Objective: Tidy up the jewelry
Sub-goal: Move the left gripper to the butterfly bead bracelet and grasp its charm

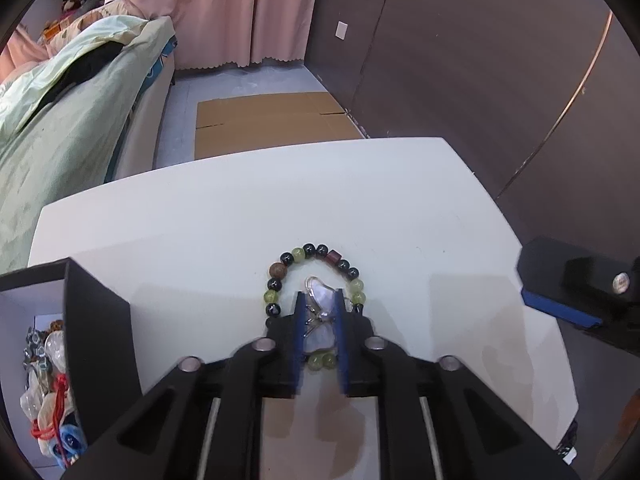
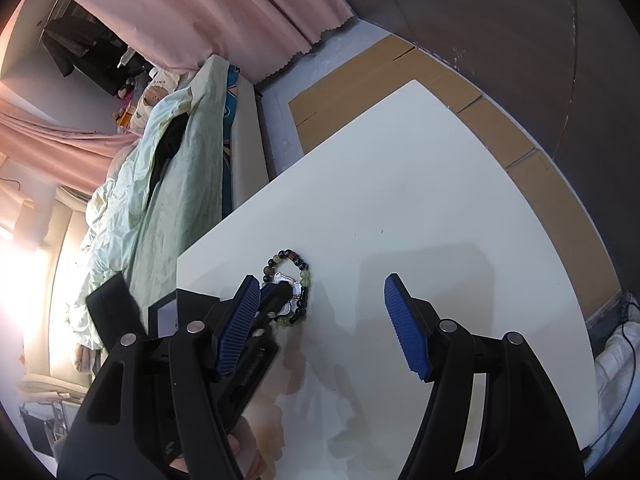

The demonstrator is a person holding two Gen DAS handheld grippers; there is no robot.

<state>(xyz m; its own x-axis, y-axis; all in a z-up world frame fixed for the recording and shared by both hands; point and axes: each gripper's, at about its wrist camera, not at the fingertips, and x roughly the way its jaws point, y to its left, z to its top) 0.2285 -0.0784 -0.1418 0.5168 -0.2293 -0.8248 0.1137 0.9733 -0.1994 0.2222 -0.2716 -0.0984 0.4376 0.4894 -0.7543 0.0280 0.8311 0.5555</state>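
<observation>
while left gripper (image 1: 319, 312) pinches silver-framed pendant (image 1: 320, 300) inside bead bracelet (image 1: 312, 280) | right gripper (image 2: 320, 304) gapes, empty

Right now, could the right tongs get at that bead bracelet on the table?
Probably not cleanly: the left tongs sit over the bracelet, closed on a pale pendant inside its loop. The right tongs stand open beside them.

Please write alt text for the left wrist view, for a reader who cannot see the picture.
The left gripper has its blue jaws closed on a pale, silver-framed pendant lying inside a beaded bracelet on a white table. At the left edge, an open black box holds more jewelry; the right gripper shows at the right edge, with nothing between its jaws.
</observation>
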